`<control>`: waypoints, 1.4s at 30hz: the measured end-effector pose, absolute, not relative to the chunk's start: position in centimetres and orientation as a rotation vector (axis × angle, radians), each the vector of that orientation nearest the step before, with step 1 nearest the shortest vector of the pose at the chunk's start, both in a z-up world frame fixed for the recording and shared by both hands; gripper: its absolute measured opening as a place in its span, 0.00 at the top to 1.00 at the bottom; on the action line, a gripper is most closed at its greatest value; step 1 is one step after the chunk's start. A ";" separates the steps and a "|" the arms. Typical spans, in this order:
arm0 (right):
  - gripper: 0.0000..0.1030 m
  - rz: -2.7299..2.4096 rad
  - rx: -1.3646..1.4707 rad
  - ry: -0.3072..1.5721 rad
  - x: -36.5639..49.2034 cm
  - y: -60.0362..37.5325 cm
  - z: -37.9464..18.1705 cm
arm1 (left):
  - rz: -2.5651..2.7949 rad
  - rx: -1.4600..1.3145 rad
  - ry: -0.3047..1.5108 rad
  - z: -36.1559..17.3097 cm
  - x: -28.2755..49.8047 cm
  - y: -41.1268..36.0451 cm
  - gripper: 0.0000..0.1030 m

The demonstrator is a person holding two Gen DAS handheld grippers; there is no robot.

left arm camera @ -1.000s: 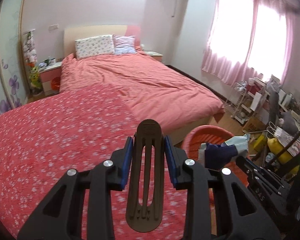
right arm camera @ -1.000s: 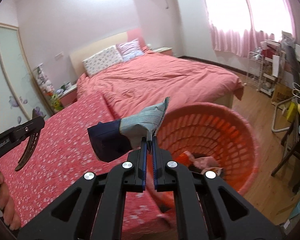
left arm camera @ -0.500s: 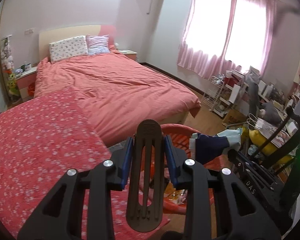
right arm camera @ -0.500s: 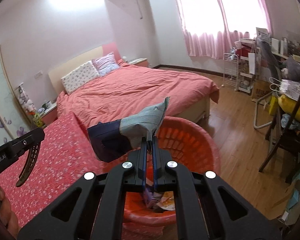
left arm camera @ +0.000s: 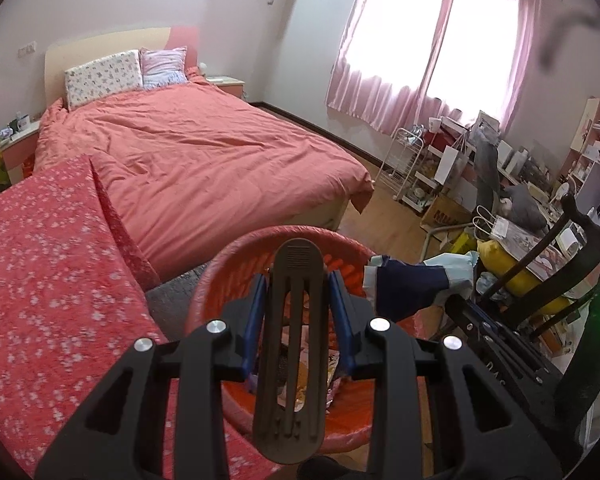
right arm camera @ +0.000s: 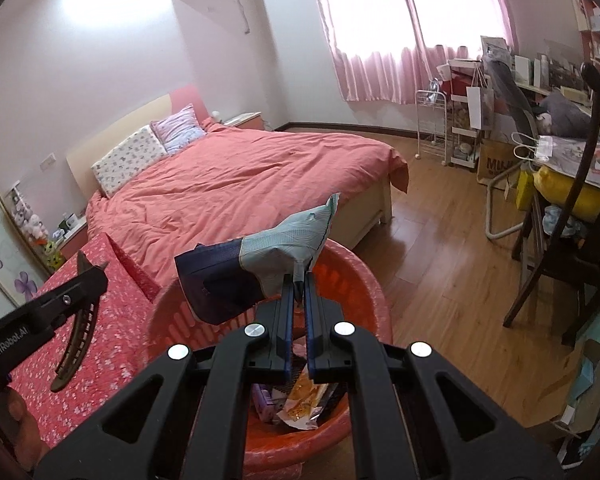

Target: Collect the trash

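My left gripper (left arm camera: 298, 282) is shut on a brown plastic hair clip (left arm camera: 294, 344) and holds it above the orange basket (left arm camera: 236, 264). My right gripper (right arm camera: 297, 284) is shut on a navy and pale green wrapper (right arm camera: 256, 276), held over the same basket (right arm camera: 364, 280). The wrapper also shows in the left wrist view (left arm camera: 412, 288), and the clip in the right wrist view (right arm camera: 74, 356). Several snack wrappers (right arm camera: 300, 398) lie in the basket's bottom.
A red flowered cloth (left arm camera: 44, 280) covers a surface left of the basket. A bed with a pink cover (left arm camera: 204, 152) stands behind. A dark chair (right arm camera: 572, 248), a white cart (right arm camera: 432, 128) and a cluttered desk stand on the right, with wooden floor (right arm camera: 440, 264) between.
Both grippers have swung right, off the red cloth, to above the orange basket. The clip and the wrapper stay gripped.
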State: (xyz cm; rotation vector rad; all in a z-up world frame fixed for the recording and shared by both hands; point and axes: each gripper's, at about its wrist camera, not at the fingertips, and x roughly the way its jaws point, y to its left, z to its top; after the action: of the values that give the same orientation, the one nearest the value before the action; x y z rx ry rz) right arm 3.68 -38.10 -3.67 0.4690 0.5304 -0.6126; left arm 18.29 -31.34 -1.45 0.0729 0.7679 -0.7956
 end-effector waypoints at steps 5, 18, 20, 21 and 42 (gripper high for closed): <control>0.95 -0.614 0.487 0.543 3.9 -38.7 -4.3 | -0.801 0.070 0.822 -3.2 19.2 -32.6 0.69; 0.59 -0.549 0.532 0.591 3.9 -38.6 -4.9 | -0.639 0.074 0.850 -4.4 21.5 -28.1 0.52; 0.51 -0.551 0.516 0.577 3.0 -38.0 -4.2 | -0.604 0.072 0.825 -3.7 21.1 -25.9 0.49; 0.44 -0.553 0.509 0.569 2.9 -37.9 -4.0 | -0.593 0.072 0.815 -3.4 20.9 -25.1 0.46; 0.02 -0.662 0.109 0.393 -3.4 -23.2 0.4 | -0.157 0.168 0.482 0.9 5.3 -6.9 0.04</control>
State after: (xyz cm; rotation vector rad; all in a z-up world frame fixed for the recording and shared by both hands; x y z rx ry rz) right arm -3.39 -23.20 0.37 0.1086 0.3927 -0.6622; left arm 5.31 -6.94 0.93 0.1677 0.4818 -0.1569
